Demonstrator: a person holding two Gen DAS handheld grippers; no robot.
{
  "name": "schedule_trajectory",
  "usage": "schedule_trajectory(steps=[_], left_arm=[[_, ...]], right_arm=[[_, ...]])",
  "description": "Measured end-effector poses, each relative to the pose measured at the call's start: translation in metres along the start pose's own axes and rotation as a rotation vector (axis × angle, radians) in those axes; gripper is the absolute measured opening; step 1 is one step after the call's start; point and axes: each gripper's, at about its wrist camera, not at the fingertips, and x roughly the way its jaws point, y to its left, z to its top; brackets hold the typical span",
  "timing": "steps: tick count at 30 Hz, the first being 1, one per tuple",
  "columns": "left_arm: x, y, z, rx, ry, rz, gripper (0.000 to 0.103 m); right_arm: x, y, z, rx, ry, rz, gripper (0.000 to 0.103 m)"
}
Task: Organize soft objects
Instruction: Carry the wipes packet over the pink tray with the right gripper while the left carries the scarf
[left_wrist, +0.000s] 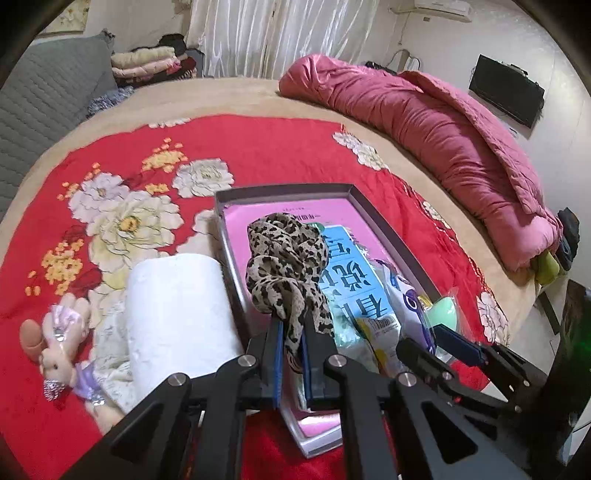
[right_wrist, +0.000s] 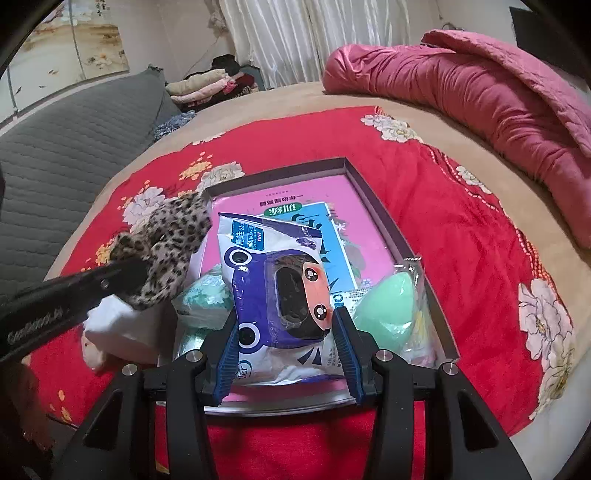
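While my left hand-held gripper pinches the limp, light scarf above the box, my right hand-held gripper straddles the squashy wipes pack, jaws open, ready to take its sides.

- round bed under a beige cover, red flowered sheet spread over the middle
- shallow grey-walled tray flat on the sheet
- white paper roll and small plush bunny just left of the tray
- rumpled pink quilt along the far right edge
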Motion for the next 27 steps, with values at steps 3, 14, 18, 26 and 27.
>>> schedule_trajectory(steps=[3, 14, 18, 26, 27], left_arm=[[0.011, 0.001, 0.0, -0.011, 0.031, -0.003, 0.008], [0.024, -0.003, -0.008, 0.012, 0.055, -0.032, 0.009], [0.025, -0.002, -0.009, 0.01, 0.063, -0.026, 0.009], [0.021, -0.001, -0.009, 0.006, 0.059, -0.043, 0.011], [0.021, -0.001, -0.009, 0.007, 0.059, -0.043, 0.011]], right_arm=[[0.002, 0.0, -0.001, 0.005, 0.004, -0.003, 0.049], [0.021, 0.004, -0.006, 0.007, 0.048, -0.017, 0.05], [0.022, 0.003, -0.006, 0.02, 0.048, -0.019, 0.05], [0.013, 0.003, -0.002, 0.033, 0.012, -0.017, 0.061], [0.011, 0.003, -0.002, 0.03, 0.006, -0.016, 0.061]])
